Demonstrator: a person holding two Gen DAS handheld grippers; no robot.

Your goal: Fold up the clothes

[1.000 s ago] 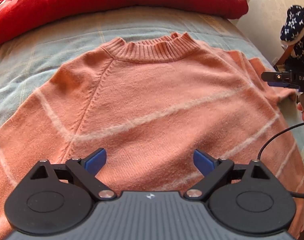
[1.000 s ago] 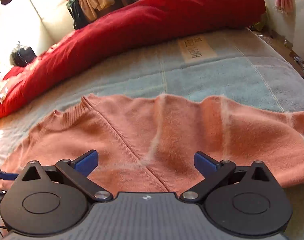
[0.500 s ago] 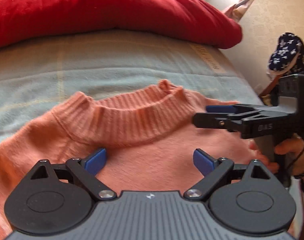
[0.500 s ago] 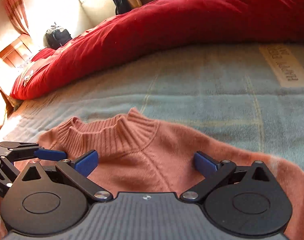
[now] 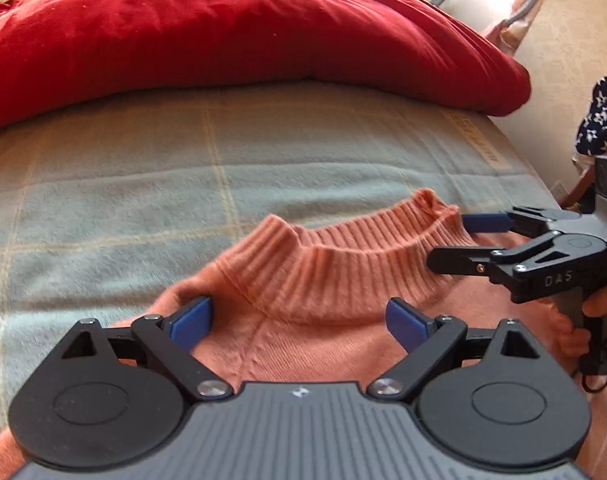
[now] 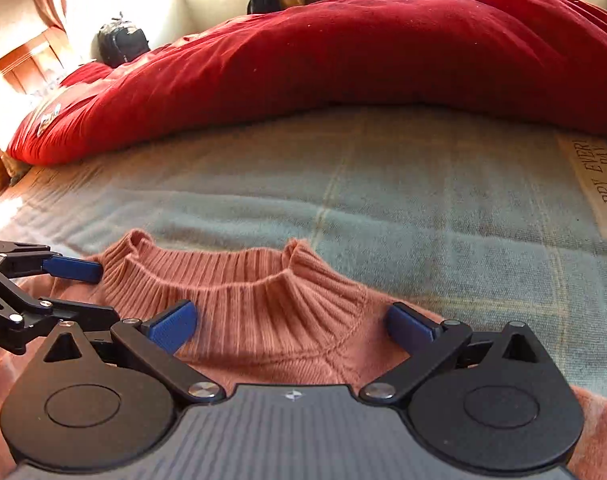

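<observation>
A salmon-pink knit sweater lies flat on the bed, its ribbed collar pointing away from me. My left gripper is open low over the left shoulder, its blue pads straddling the knit just below the collar's left end. My right gripper is open over the right shoulder at the collar's other end. In the left wrist view the right gripper stands open against the collar's right end, with a hand on its grip. The left gripper shows open at the collar's left end.
A pale blue-green plaid blanket covers the bed, with a printed label near its right edge. A bulky red duvet lies along the far side. A navy star-print cloth sits beyond the bed's right edge. A dark backpack stands by the far wall.
Both grippers have travelled forward over the sweater's body up to the collar and come closer together. Both have stayed open. The sweater has not shifted.
</observation>
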